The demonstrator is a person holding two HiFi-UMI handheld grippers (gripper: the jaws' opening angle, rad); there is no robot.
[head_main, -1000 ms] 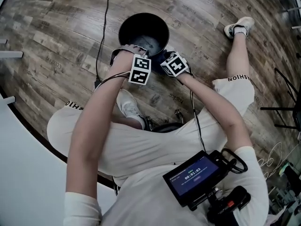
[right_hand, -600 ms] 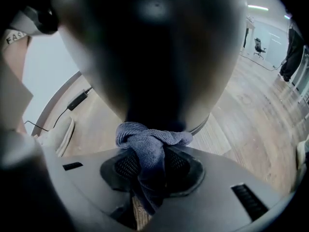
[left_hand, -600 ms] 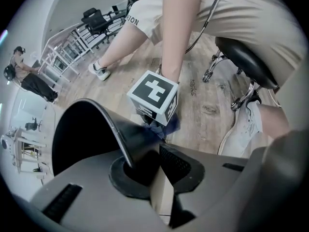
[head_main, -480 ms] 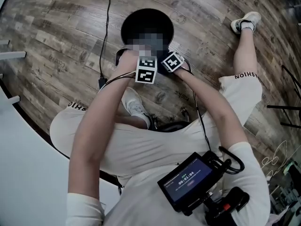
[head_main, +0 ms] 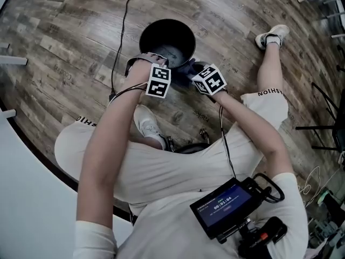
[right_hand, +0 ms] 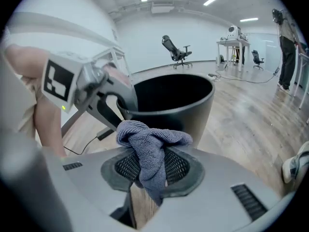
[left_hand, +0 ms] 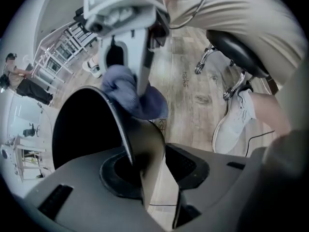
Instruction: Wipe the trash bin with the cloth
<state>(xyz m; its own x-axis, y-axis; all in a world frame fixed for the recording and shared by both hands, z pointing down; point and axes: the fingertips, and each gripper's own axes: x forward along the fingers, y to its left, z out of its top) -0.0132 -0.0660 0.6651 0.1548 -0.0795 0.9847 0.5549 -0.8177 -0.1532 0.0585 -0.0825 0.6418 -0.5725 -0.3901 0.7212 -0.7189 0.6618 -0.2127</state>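
A black trash bin (head_main: 167, 39) stands upright on the wood floor in front of the seated person. My left gripper (left_hand: 154, 178) points straight down over the bin's near rim (left_hand: 120, 124). Its jaws have just been opening, and the bin wall stands between them with a gap on one side. The left marker cube (head_main: 159, 81) hides those jaws in the head view. My right gripper (right_hand: 152, 170) is shut on a bunched blue-grey cloth (right_hand: 149, 144). It holds the cloth (left_hand: 133, 93) by the bin's outer wall just under the rim, right beside the left gripper (right_hand: 96, 95).
A black cable (head_main: 119, 31) runs across the floor left of the bin. The person's white shoes (head_main: 148, 123) (head_main: 272, 35) and a stool base (left_hand: 217, 66) lie close by. Further off are an office chair (right_hand: 176, 50), desks, and a standing person (right_hand: 287, 42).
The right gripper's cube looks larger and sits a little further right, so the cloth has come up along the bin's side. The left gripper stays at the rim.
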